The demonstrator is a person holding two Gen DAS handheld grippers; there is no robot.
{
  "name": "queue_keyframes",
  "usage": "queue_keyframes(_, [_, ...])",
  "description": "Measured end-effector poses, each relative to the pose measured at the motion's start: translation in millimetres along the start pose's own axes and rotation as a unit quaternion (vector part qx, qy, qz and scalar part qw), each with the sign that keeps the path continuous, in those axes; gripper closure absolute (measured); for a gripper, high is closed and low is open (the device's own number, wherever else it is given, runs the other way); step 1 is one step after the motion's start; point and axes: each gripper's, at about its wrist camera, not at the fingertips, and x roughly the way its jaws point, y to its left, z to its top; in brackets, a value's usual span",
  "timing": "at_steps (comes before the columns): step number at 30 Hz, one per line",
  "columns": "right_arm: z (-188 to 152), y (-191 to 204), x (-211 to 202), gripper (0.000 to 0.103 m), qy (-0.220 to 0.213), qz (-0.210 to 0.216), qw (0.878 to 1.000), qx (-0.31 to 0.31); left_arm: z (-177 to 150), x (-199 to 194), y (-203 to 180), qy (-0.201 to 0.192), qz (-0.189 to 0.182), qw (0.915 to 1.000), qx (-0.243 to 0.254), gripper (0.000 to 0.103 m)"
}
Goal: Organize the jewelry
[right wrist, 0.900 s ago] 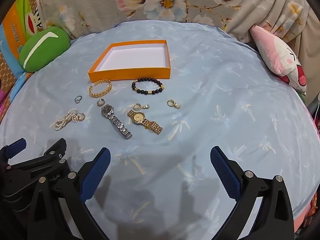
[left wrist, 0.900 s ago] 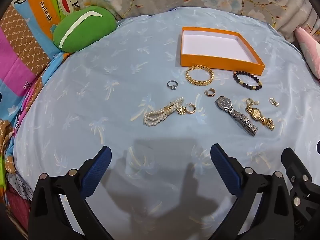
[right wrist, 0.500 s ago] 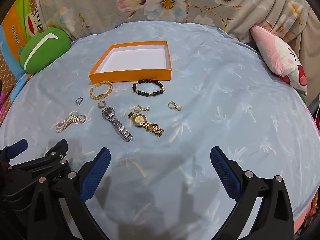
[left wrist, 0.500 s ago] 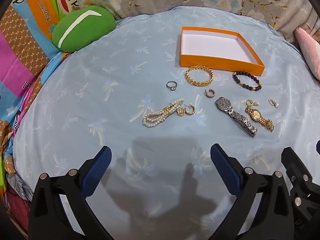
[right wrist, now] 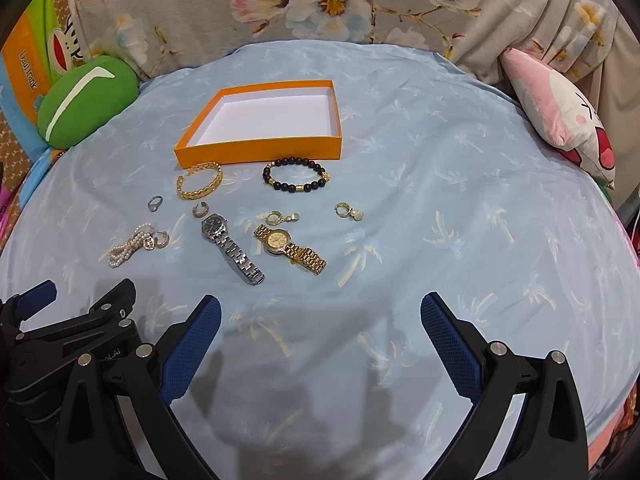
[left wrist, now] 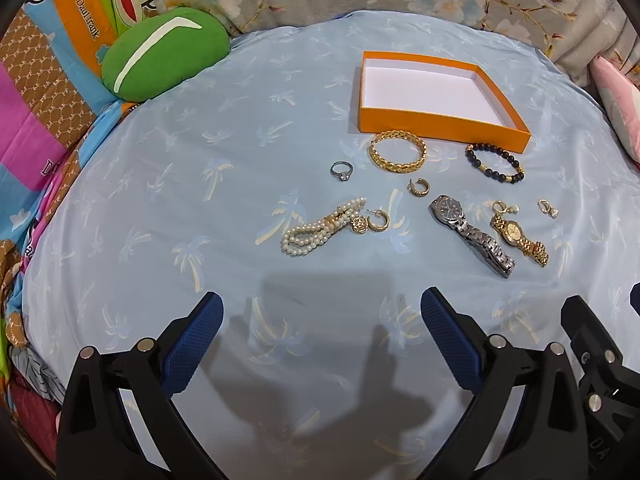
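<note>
Jaws of both grippers gape, empty. The pearls [left wrist: 322, 227] lie ahead of the left gripper [left wrist: 318, 336], the nearer one. The box [left wrist: 436, 98] lies beyond.

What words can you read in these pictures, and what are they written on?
"Daul frank" – on the orange stripe of the cartoon monkey blanket.
"D..." – cut-off letters on the pink stripe of that blanket.
"...ot.AI" – partial print on the left gripper.
Watch dials: too small to read.

Wide bare blue sheet [right wrist: 460, 208] right of the jewelry, open to any approach. Crowded just before the orange box [right wrist: 260, 148]: gold bangle [right wrist: 200, 186] and beaded bracelet [right wrist: 297, 175] seemingly touching its wall. Narrow gaps between silver watch [right wrist: 232, 248] and gold watch [right wrist: 290, 249].
</note>
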Motion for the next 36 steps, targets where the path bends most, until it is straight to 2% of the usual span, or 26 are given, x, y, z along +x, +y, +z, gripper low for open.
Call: queue_keyframes(36, [3.1,-0.3,-0.4,0.005,-0.003,0.0,1.0,0.0,5.3,2.7,-4.8,0.005,-0.002,1.0,-0.003,0.006])
